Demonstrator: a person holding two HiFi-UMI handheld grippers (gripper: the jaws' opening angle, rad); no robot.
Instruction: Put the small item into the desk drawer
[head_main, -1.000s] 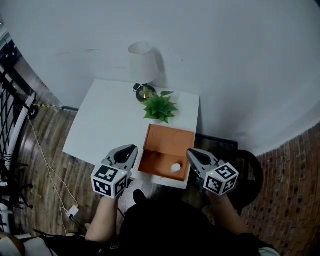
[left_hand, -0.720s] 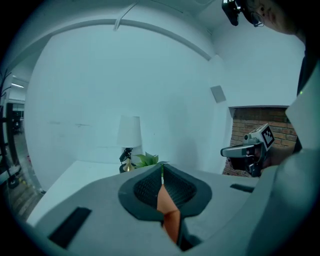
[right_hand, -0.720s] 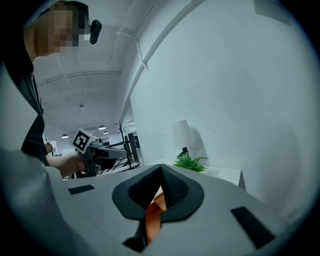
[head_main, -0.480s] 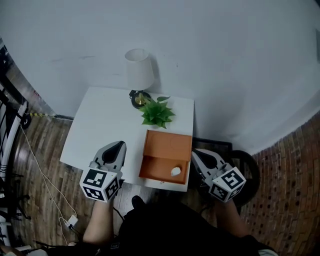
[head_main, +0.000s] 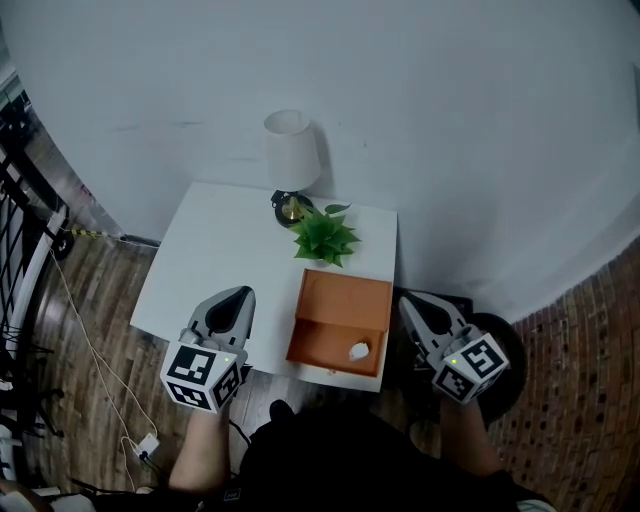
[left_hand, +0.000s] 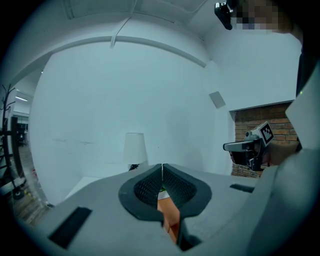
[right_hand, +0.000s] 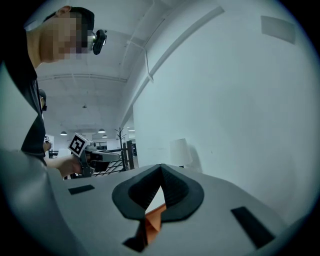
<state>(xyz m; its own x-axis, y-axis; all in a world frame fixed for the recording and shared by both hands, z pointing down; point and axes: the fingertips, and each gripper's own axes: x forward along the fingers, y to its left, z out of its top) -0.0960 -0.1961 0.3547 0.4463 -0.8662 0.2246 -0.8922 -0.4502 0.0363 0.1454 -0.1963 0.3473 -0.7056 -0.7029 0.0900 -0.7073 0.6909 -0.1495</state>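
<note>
Left gripper (head_main: 239, 294) and right gripper (head_main: 409, 299) are hovering closed and empty; the small item (head_main: 359, 351) is lying in the open drawer (head_main: 318, 344) between them, nearer the right gripper.

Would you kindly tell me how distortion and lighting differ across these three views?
Head view: barrel distortion bows the wall base; soft even light, the lamp looks unlit. Left gripper view: fisheye, black corners, bluish cast. Right gripper view: same fisheye, bright far ceiling lights.

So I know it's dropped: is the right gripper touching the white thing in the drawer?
Apart. Head view shows the white thing inside the drawer, right gripper outside its edge.
</note>
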